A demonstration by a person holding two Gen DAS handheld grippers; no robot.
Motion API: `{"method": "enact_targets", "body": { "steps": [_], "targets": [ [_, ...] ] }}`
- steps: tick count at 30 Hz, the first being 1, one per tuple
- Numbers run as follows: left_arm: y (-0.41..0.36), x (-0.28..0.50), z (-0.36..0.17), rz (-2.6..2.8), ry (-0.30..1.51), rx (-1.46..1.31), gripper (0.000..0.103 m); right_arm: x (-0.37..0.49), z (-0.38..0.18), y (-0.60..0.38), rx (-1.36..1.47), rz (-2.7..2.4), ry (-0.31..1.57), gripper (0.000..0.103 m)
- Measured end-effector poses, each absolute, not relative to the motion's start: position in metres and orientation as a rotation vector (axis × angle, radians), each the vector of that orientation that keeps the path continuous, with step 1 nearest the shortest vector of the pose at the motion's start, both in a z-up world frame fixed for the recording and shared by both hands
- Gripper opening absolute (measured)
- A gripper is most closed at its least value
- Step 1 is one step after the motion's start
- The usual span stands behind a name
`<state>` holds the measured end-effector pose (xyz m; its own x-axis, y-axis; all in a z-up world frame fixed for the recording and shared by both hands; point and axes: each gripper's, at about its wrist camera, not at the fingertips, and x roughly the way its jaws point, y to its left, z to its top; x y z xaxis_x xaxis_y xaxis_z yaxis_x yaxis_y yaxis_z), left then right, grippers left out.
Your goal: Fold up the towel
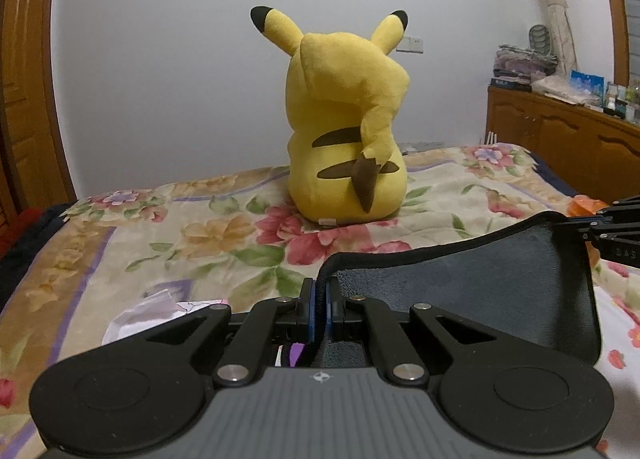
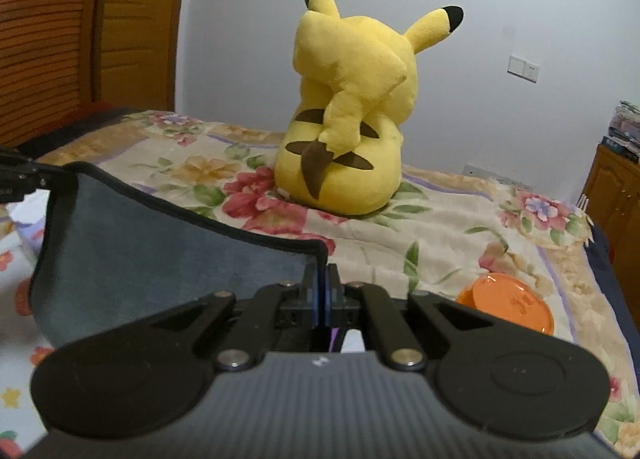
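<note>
While each claw is clamped shut on a corner, the dark grey towel (image 1: 460, 283) is held up off the bed, its black-piped top edge strung between the two and sagging a little in the middle. The left claw (image 1: 320, 299) is closed w/ its blue pads pinching the hem at the towel's left corner; the right claw (image 2: 322, 291) is closed likewise on the opposite corner. Each claw's linkage can be seen at the far edge of the other's view.

Judged from this, the step in hand is a lift-and-carry before the fold is laid. It would be done well if both corners were kept level and equally tensioned, so the sag is taken out w/o the hem being tugged from the pads, and if the top edge were brought over to meet the lower edge squarely, corners matched, before any release. The lower edge is not visible, so how much cloth rests on the bed can't be told.

Further out, a floral blanket (image 1: 200, 227) covers the bed. An orange lid or dish (image 2: 506, 303) lies just right of the right claw & could be snagged. Crumpled white paper (image 1: 140, 315) lies near the left claw. A yellow Pikachu plush (image 1: 344, 123) sits beyond, well apart.
</note>
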<state>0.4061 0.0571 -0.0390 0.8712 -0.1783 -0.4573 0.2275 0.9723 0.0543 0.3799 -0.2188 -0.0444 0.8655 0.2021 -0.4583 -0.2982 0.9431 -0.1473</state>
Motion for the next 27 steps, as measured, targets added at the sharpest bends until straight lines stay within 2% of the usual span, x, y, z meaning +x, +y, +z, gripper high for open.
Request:
{"method": "enact_targets", "body": {
  "steps": [20,25,27],
  "targets": [
    [0.048,0.459,-0.106,-0.161,0.605,0.172,0.009,0.428,-0.112,-0.208,-0.227,0.202,0.568,0.004],
    [0.052,0.464,-0.112,-0.137,0.63,0.129,0.014,0.432,-0.12,-0.209,-0.202,0.202,0.605,0.006],
    [0.052,0.463,-0.112,-0.142,0.631,0.126,0.024,0.431,-0.121,-0.209,-0.201,0.199,0.615,0.009]
  ]
}}
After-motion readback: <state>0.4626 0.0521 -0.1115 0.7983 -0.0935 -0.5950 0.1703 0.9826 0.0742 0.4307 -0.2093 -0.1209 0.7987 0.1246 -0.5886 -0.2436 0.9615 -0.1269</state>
